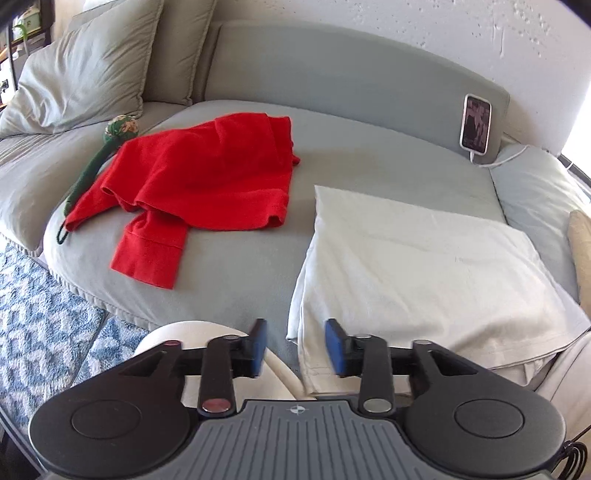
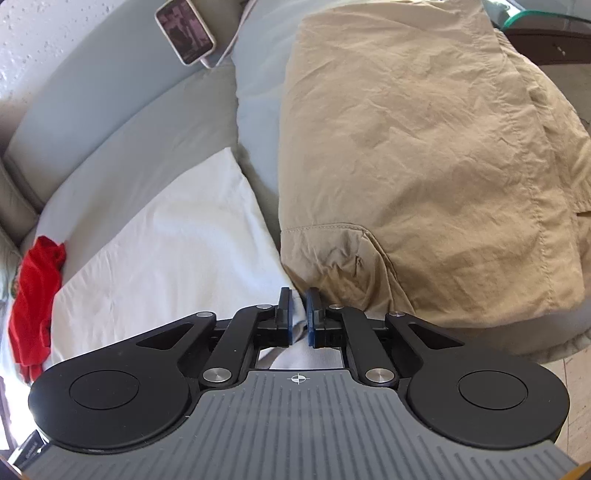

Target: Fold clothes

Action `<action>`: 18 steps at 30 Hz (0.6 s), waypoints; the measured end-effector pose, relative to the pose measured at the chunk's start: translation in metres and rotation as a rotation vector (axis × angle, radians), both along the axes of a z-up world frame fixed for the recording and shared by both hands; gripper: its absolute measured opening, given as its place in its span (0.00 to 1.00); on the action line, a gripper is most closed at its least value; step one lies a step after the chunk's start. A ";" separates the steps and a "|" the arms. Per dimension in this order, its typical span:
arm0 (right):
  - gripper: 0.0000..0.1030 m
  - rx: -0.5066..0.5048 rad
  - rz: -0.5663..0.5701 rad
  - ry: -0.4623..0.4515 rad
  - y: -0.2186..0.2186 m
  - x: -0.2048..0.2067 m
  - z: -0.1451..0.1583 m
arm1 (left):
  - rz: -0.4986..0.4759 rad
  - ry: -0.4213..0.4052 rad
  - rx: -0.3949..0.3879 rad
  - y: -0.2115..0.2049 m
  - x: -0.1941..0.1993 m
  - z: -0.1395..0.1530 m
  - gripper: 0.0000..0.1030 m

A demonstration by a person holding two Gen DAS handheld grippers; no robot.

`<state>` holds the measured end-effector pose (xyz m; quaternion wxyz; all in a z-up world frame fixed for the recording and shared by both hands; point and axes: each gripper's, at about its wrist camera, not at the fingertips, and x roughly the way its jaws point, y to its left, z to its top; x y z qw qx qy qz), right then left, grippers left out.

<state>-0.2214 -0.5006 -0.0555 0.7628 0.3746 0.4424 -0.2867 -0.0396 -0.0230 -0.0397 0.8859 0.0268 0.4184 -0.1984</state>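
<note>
A folded white garment (image 1: 424, 266) lies flat on the grey couch seat (image 1: 369, 158). My left gripper (image 1: 295, 343) hovers open over its near left edge, which runs between the blue pads (image 1: 334, 345) without touching them. A crumpled red garment (image 1: 199, 173) lies further left on the seat. In the right wrist view the white garment (image 2: 166, 240) lies beside a folded tan garment (image 2: 424, 147) on a cushion. My right gripper (image 2: 299, 299) sits at the white garment's near right corner. Its jaws stand narrowly apart, with white cloth showing in the gap. The red garment (image 2: 33, 295) shows at the left edge.
A phone (image 1: 475, 123) on a white cable leans against the backrest. A green stuffed toy (image 1: 122, 129) lies by the red garment. Grey pillows (image 1: 81, 74) stand at the back left. A blue patterned rug (image 1: 37, 314) covers the floor. A glass table (image 2: 546, 22) is beyond the tan garment.
</note>
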 end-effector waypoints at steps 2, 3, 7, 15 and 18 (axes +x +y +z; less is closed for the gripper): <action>0.42 -0.007 -0.012 -0.035 0.005 -0.011 0.015 | 0.001 -0.008 -0.073 0.011 -0.005 0.015 0.39; 0.42 -0.015 -0.009 -0.059 0.008 -0.015 0.023 | -0.012 -0.005 -0.104 0.012 -0.004 0.019 0.38; 0.42 -0.079 0.088 -0.130 0.033 0.004 0.037 | -0.119 -0.004 -0.147 -0.030 0.006 0.010 0.35; 0.36 -0.141 0.406 -0.107 0.115 0.104 -0.018 | -0.411 -0.027 -0.075 -0.160 -0.007 -0.053 0.28; 0.38 -0.266 0.504 0.002 0.144 0.112 -0.039 | -0.519 0.028 0.095 -0.178 -0.030 -0.079 0.28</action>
